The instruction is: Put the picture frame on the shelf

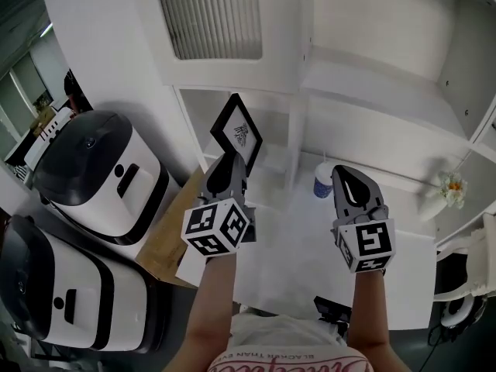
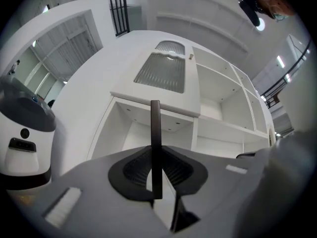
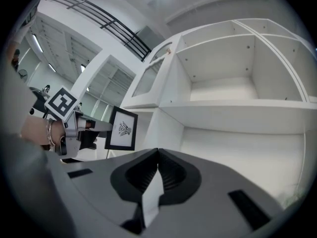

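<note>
The picture frame is black with a white print and is held up, tilted, in front of the white shelf unit. My left gripper is shut on its lower edge. In the left gripper view the frame stands edge-on between the pads, with an open compartment behind it. My right gripper hangs to the right, shut and empty. Its own view shows the jaws meeting at the tips. That view also shows the frame and the left gripper at the left.
A blue and white cup stands on the lower shelf between the grippers. A small flower sits at the right. Two white machines with black tops stand at the left, beside a brown board.
</note>
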`<action>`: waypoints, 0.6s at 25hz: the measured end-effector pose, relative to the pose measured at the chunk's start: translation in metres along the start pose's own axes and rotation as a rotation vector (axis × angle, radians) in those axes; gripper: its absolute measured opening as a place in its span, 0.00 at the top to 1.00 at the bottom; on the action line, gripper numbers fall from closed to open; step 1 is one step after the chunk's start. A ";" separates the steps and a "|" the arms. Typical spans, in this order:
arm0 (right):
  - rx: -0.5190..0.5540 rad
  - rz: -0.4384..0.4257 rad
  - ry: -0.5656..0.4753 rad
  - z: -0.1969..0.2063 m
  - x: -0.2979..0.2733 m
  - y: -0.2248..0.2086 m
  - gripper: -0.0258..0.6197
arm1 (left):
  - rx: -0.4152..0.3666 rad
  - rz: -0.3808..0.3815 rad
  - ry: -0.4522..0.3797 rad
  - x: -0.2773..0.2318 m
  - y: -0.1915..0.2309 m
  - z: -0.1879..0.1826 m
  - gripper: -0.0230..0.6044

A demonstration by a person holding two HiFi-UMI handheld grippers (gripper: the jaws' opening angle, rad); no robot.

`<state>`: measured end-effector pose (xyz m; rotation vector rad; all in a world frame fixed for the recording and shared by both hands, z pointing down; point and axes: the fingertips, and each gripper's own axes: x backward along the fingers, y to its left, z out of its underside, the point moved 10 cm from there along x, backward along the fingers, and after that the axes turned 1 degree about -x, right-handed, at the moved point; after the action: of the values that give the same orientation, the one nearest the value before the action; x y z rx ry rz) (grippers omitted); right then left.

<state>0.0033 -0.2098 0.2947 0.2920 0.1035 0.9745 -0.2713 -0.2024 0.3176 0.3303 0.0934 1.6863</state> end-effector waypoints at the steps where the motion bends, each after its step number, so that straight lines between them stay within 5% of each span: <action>1: 0.001 0.011 0.002 -0.001 -0.002 0.003 0.95 | 0.026 0.007 0.006 -0.002 0.005 0.001 0.86; 15: 0.042 0.092 0.065 -0.004 -0.016 0.030 0.95 | 0.446 0.062 0.087 -0.029 0.059 0.033 0.86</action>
<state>-0.0303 -0.2060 0.2988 0.3057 0.1715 1.0748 -0.3155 -0.2435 0.3593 0.5966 0.5331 1.7329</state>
